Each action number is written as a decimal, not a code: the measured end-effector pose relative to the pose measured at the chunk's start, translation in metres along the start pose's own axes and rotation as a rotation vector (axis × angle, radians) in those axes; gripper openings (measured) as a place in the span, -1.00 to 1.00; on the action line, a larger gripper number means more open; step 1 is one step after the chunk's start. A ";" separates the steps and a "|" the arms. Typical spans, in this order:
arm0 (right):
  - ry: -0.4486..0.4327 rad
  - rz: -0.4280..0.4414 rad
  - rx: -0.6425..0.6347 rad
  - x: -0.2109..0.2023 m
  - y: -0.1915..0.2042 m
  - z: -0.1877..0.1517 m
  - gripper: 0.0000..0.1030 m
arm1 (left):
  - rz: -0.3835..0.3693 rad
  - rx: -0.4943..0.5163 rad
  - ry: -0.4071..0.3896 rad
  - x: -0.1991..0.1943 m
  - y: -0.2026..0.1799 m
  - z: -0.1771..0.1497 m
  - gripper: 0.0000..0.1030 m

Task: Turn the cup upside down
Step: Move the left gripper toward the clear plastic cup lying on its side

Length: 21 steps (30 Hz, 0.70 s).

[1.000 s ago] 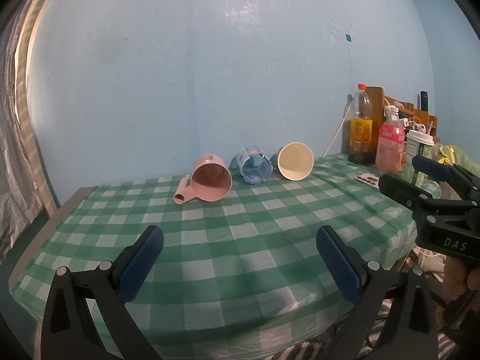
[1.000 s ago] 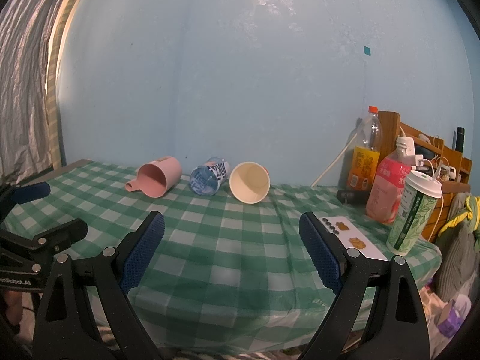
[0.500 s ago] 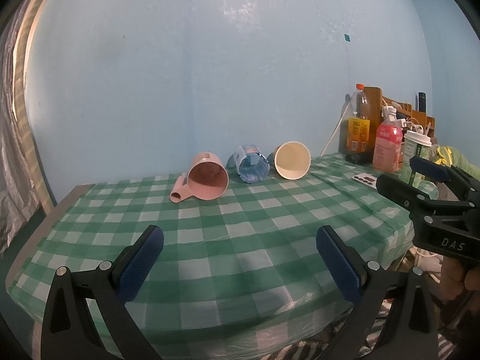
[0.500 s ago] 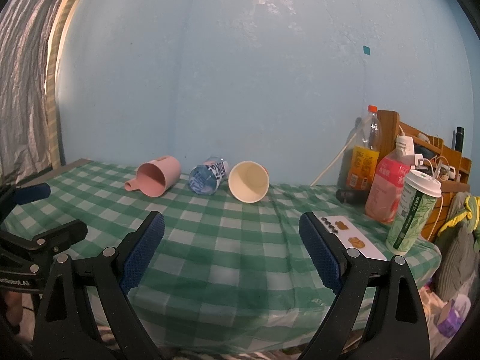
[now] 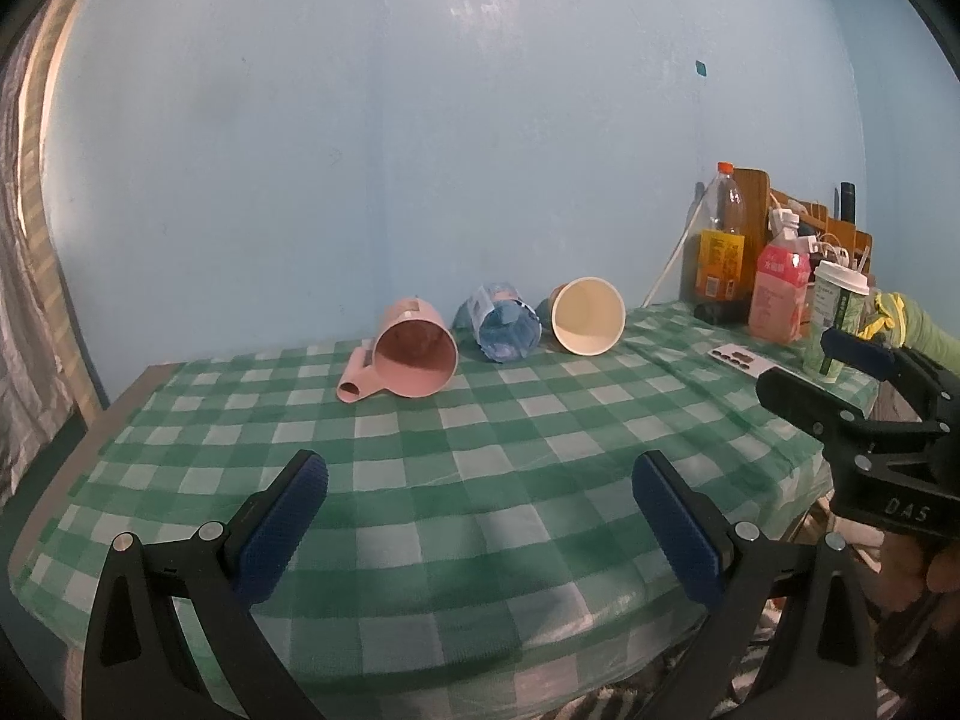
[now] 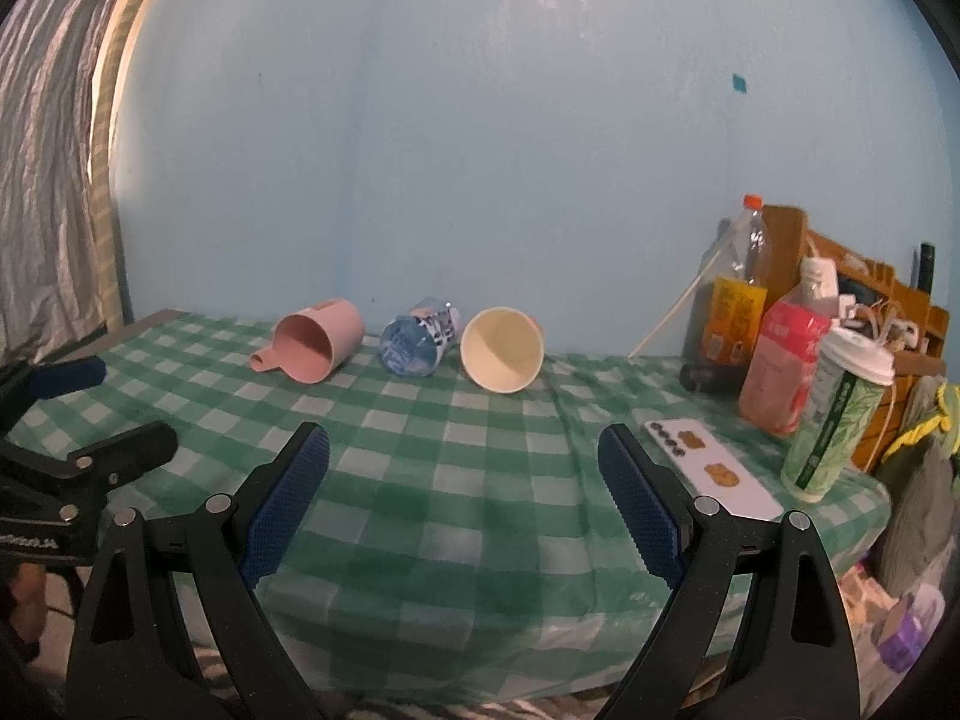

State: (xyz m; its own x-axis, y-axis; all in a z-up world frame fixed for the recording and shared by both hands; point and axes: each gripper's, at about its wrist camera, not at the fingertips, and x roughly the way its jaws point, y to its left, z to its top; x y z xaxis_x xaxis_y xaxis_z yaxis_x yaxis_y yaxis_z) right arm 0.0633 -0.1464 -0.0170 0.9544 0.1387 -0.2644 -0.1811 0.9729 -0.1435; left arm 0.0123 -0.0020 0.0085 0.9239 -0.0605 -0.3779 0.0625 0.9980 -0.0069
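Observation:
Three cups lie on their sides in a row at the back of the green checked table [image 5: 480, 480], mouths toward me: a pink mug with a handle [image 5: 414, 349] [image 6: 315, 347], a blue patterned cup [image 5: 501, 330] [image 6: 420, 343] and a cream paper cup [image 5: 588, 317] [image 6: 503, 349]. My left gripper [image 5: 480, 516] is open and empty over the table's front edge. My right gripper [image 6: 465, 498] is open and empty, also at the front edge, and shows at the right of the left wrist view [image 5: 840, 384].
At the right stand an orange drink bottle [image 6: 735, 294], a pink bottle [image 6: 786, 354], a lidded green paper cup [image 6: 840, 414], a white phone [image 6: 708, 468] and a wooden rack [image 6: 840, 282]. A curtain [image 6: 48, 150] hangs at the left.
Both grippers have drifted slightly, the views shifting a little; the cups have not moved and both grippers stay open.

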 end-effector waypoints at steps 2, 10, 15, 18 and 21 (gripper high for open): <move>0.020 0.007 0.009 0.004 -0.004 0.003 0.75 | -0.002 -0.006 0.011 0.005 0.002 0.004 0.99; 0.085 0.008 0.048 0.025 -0.022 0.019 0.75 | 0.001 -0.033 0.113 0.043 0.008 0.022 0.99; 0.123 0.021 0.060 0.045 -0.032 0.043 0.75 | 0.016 -0.038 0.158 0.070 0.008 0.052 0.99; 0.152 0.033 0.075 0.059 -0.040 0.061 0.75 | 0.011 -0.049 0.183 0.087 0.006 0.075 0.99; 0.191 0.045 0.101 0.076 -0.049 0.078 0.75 | -0.003 -0.069 0.214 0.107 0.001 0.096 0.99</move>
State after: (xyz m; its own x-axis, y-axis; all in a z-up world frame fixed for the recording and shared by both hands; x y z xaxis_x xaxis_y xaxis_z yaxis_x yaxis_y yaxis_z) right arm 0.1633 -0.1692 0.0445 0.8817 0.1543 -0.4459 -0.1889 0.9814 -0.0338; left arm 0.1471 -0.0087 0.0566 0.8219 -0.0661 -0.5658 0.0326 0.9971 -0.0692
